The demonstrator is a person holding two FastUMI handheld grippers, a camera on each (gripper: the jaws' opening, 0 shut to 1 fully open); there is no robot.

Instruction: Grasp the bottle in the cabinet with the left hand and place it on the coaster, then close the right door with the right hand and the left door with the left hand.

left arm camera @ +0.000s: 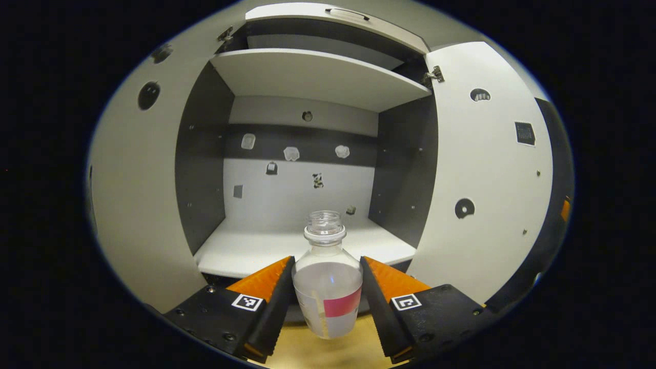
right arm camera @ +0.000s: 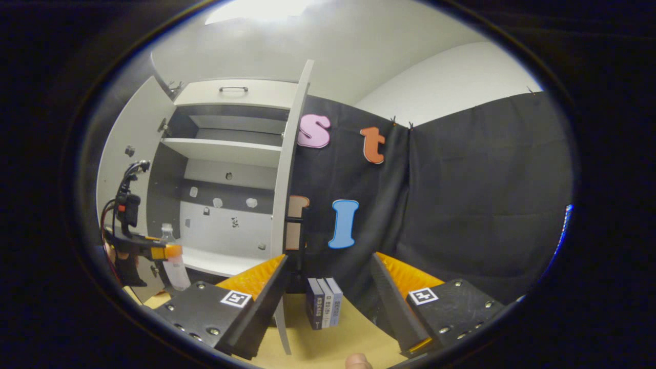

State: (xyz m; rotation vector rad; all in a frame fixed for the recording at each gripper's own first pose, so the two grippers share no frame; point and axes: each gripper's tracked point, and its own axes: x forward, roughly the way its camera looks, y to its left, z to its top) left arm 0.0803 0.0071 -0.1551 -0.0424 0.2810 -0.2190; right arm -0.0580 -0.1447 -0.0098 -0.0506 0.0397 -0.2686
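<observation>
Clear plastic uncapped bottle with a red label band (left arm camera: 327, 279) gripped between the left hand-held gripper (left arm camera: 327, 300) fingers — just in front of the open grey cabinet (left arm camera: 307, 246) (both doors open). Right hand-held gripper (right arm camera: 328, 297) wide, holding nothing — beside the cabinet's right door (right arm camera: 287, 205).

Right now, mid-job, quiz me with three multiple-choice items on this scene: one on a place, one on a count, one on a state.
1. Where is the bottle?
A. on the upper shelf
B. between the left tongs, in front of the cabinet
C. lying on the table

2. How many books stand beyond the right tongs?
A. one
B. three
C. six

3. The cabinet doors are:
A. both open
B. both shut
C. one missing

Answers:
1 B, both fingers press its sides.
2 B, three spines show.
3 A, the left door and right door are swung wide.
</observation>
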